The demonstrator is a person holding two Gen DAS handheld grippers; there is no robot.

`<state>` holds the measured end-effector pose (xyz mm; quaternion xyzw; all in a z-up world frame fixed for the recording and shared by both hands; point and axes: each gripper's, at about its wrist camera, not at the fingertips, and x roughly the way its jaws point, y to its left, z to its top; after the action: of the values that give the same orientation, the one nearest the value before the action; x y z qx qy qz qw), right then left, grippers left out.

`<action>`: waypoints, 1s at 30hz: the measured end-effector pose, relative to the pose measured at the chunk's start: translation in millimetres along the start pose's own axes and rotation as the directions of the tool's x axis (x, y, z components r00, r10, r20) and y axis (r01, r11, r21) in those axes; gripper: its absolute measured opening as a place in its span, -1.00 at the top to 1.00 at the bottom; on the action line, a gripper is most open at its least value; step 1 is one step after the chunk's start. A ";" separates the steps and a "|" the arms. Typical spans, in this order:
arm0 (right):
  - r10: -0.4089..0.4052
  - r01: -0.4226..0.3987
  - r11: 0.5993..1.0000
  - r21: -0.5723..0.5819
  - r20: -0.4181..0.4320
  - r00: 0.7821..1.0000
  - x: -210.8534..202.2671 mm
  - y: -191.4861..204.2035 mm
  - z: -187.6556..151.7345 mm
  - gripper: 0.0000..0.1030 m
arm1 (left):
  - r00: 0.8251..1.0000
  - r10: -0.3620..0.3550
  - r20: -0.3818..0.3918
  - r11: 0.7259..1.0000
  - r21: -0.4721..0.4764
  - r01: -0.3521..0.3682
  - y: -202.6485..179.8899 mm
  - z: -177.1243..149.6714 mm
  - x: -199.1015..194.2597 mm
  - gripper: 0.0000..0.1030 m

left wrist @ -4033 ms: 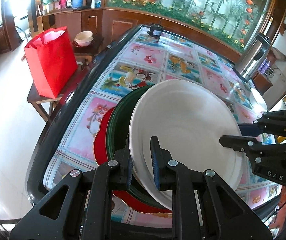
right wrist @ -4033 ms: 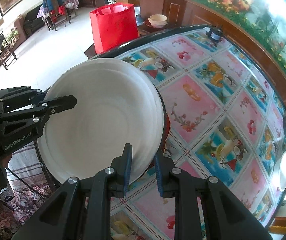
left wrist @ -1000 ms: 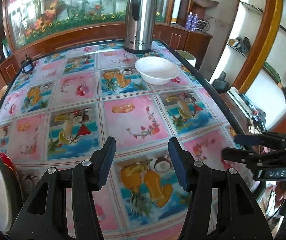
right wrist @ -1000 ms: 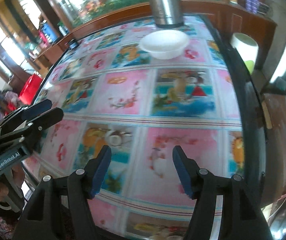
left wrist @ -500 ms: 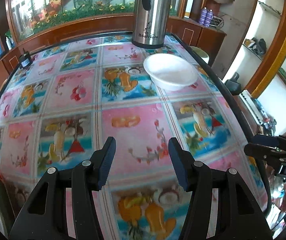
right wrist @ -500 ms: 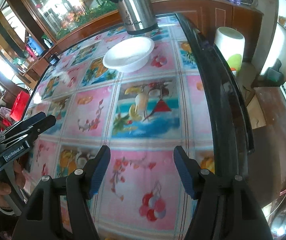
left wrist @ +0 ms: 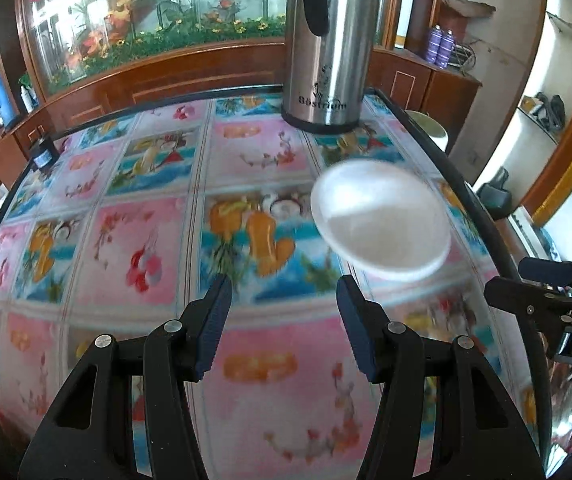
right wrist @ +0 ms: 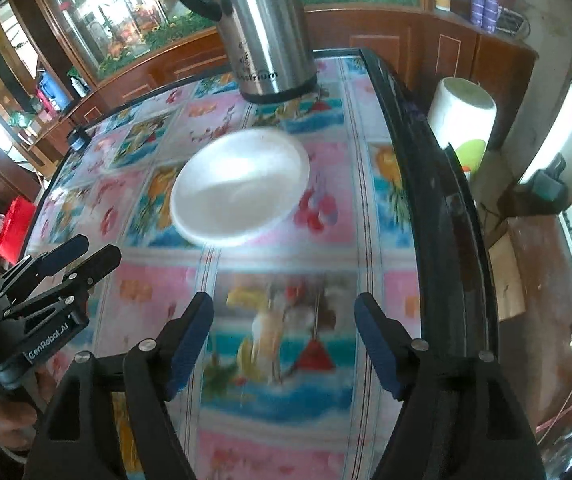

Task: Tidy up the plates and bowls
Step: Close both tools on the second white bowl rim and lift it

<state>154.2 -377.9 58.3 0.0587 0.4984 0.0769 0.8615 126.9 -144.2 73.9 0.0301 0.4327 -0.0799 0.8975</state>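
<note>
A white bowl (left wrist: 380,218) sits upright on the flower-patterned table, near its right edge. In the right wrist view the same bowl (right wrist: 240,188) lies ahead of and slightly left of my right gripper (right wrist: 284,312), whose jaws are opening with nothing between them. My left gripper (left wrist: 284,292) stands open and empty, short of the bowl, which lies ahead and to its right. Each gripper shows at the side of the other's view: the right gripper (left wrist: 534,280), the left gripper (right wrist: 66,260). The plates are out of view.
A tall steel thermos jug (left wrist: 326,44) stands behind the bowl at the far end of the table (left wrist: 134,248). The table's dark right edge (right wrist: 438,184) runs close by the bowl. A white bin (right wrist: 462,116) stands on the floor beyond it.
Both grippers have moved toward the bowl and thermos, which now look larger and nearer. The right jaws have spread wider. The plate stack has left the left wrist view.
</note>
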 end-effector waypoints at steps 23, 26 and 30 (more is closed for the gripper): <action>-0.032 0.028 0.997 -0.069 -0.059 0.998 56.9 3.9 54.5 -0.31 | 0.994 -0.053 -0.099 0.998 -0.034 0.050 -4.9 44.0 72.3 -0.06; -0.027 0.023 0.998 -0.066 -0.063 0.998 59.8 2.4 57.0 -0.17 | 0.991 -0.062 -0.115 0.998 -0.038 0.058 -6.8 44.6 78.3 -0.06; -0.014 0.008 0.997 -0.075 -0.079 0.997 65.1 2.9 57.4 0.17 | 0.991 -0.071 -0.117 0.997 -0.040 0.067 -10.6 45.4 83.2 -0.06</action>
<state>235.8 -364.0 32.0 0.0205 0.5295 0.0931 0.8429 211.1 -170.0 37.3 0.0036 0.4873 -0.1012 0.8674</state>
